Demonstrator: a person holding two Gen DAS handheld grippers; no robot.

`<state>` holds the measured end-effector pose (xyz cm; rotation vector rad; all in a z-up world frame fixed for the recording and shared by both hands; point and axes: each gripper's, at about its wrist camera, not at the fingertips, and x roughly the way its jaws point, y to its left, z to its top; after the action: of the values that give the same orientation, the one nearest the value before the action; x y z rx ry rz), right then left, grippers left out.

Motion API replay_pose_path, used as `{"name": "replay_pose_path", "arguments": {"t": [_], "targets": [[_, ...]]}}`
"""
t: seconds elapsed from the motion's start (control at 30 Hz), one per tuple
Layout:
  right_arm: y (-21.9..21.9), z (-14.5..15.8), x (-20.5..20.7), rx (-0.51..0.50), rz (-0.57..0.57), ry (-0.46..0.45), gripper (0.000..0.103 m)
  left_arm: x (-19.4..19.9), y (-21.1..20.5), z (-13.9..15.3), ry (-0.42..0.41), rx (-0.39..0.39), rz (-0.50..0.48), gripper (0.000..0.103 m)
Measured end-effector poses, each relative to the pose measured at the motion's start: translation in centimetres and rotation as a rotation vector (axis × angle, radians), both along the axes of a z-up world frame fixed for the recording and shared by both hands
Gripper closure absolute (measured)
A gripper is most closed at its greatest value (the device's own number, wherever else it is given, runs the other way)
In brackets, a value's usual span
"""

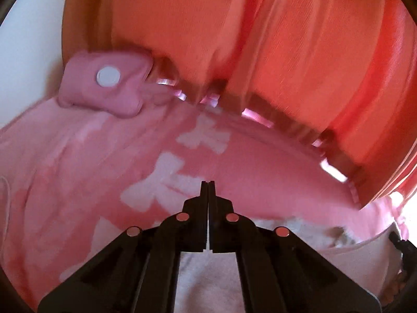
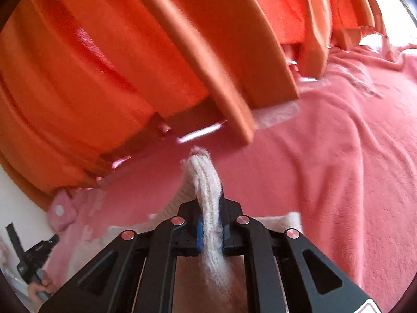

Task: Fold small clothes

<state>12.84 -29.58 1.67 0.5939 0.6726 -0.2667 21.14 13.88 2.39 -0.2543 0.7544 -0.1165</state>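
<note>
**Right tool holds the knit edge; left tool shut on nothing beside it**

Right tool (image 2: 209, 208) is clamped on a bunched ridge of a cream knitted garment (image 2: 206, 182), the wool standing up between its pads and trailing back under the frame toward the camera. So the piece's long run lies along the tool's own line, with the free end nearest the person and the gripped edge farthest out, pointing at the orange curtain (image 2: 130, 65). Beneath it is a pink blanket (image 2: 338, 156) spread over what looks like a bed.

Left tool (image 1: 208, 190) has its jaws fully together with nothing between them. It hangs over a pink garment with white bow prints (image 1: 166, 172). A pink strap with a white snap (image 1: 108, 77) lies ahead of it and to the left. A pale cream cloth (image 1: 208, 281), probably the same knit, shows just below and behind its tips.

My judgement is that the fold turns on the right tool, which alone has the cloth. The left tool would have to open and drop back to the near cream edge to help. In the right wrist view it sits low at the far left (image 2: 34, 260), well apart from the gripped ridge.
</note>
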Motion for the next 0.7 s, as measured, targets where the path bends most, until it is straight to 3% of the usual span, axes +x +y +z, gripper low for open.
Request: {"name": "replay_pose_path", "arguments": {"t": [0.07,0.1,0.13,0.2,0.27,0.3,0.63,0.7], "targets": [[-0.6,-3.1,1.3,0.036,-0.004,0.141,0.095,1.2,0.4,-2.6,0.132,-0.024,0.012,0.103],[-0.7,-3.7,1.5,0.046,0.001,0.166,0.095,1.4,0.8,-3.3,0.172,-0.043,0.026,0.103],[-0.9,-3.9,1.5,0.060,-0.002,0.167,0.094,1.5,1.3,-3.5,0.196,-0.081,0.032,0.103],[-1.0,-3.5,1.2,0.082,-0.009,0.144,0.092,1.3,1.8,-3.0,0.195,-0.124,0.009,0.091],[-0.9,-3.2,1.0,0.085,-0.009,0.131,0.086,0.7,2.1,-2.1,0.171,-0.100,0.024,0.037],[-0.9,-3.3,1.0,0.082,-0.005,0.132,0.086,0.3,1.8,-2.1,0.161,-0.088,0.033,0.030],[-0.8,-3.5,0.8,0.137,0.007,0.125,0.065,0.8,-0.7,-3.1,0.200,0.017,-0.080,0.030],[-0.4,-3.9,1.2,0.116,0.020,0.152,0.065,1.2,-1.0,-4.2,0.248,0.037,-0.086,0.040]]}}
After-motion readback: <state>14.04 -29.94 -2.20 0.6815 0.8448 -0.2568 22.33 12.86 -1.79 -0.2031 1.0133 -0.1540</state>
